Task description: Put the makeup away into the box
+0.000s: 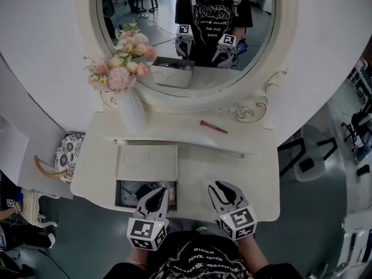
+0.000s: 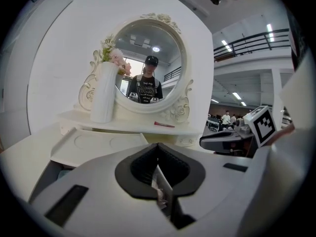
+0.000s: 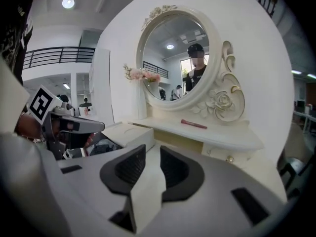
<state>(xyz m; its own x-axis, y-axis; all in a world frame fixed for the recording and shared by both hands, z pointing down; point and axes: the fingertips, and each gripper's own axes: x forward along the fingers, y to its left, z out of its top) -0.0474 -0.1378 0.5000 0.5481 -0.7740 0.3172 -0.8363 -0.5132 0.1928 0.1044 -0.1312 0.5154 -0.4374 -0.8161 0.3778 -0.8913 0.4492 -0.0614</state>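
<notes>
A slim red makeup stick (image 1: 213,127) (image 2: 163,125) (image 3: 193,124) lies alone on the dressing table's raised shelf, under the round mirror. The cream box (image 1: 119,193) sits at the table's front left, its lid (image 1: 146,161) (image 2: 98,144) (image 3: 129,132) folded back and dark items inside. My left gripper (image 1: 156,199) (image 2: 158,154) hovers over the box's front right corner, jaws together with nothing seen between them. Right of the box, my right gripper (image 1: 224,190) (image 3: 153,151) is held above the bare tabletop, jaws partly apart and empty. Both point toward the mirror, well short of the stick.
A white vase (image 1: 132,112) of pink flowers stands at the shelf's left end. The oval mirror (image 1: 186,28) fills the back. A patterned stool (image 1: 68,153) is left of the table, and a grey chair (image 1: 308,156) is at its right. The table's front edge runs just under the grippers.
</notes>
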